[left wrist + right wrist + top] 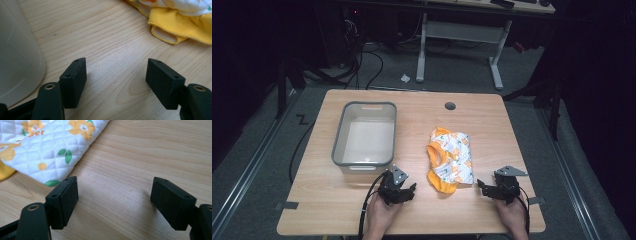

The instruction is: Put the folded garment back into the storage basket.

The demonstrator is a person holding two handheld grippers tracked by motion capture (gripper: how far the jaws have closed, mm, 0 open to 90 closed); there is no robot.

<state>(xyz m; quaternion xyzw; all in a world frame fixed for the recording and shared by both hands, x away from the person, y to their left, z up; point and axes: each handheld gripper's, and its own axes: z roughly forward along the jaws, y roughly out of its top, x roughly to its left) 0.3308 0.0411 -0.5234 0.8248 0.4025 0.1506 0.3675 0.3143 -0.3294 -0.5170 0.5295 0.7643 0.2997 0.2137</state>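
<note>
A: Garment (451, 159) first: where does it sit for you?

B: Right of centre on the bench (492, 120), a small quilted piece, white with orange flowers and a yellow frilled edge, lying crumpled between your two hands.

A: Then take me across from the left.

B: At the left stands the grey bin (364, 135), its near wall close to your left gripper (404, 191). In the left gripper view that pale wall (17, 57) is at the left and the yellow frill (180, 27) at the far right, with bare wood between your fingers (75, 82). They're released, holding nothing.

A: And the right?

B: Your right gripper (484, 189) rests low at the near right, just beside the garment's near corner. In the right gripper view its fingers (63, 202) stand spread apart over bare wood, gripping nothing; the quilted edge (57, 152) lies just past the left finger, and whether they touch I cannot tell.
</note>
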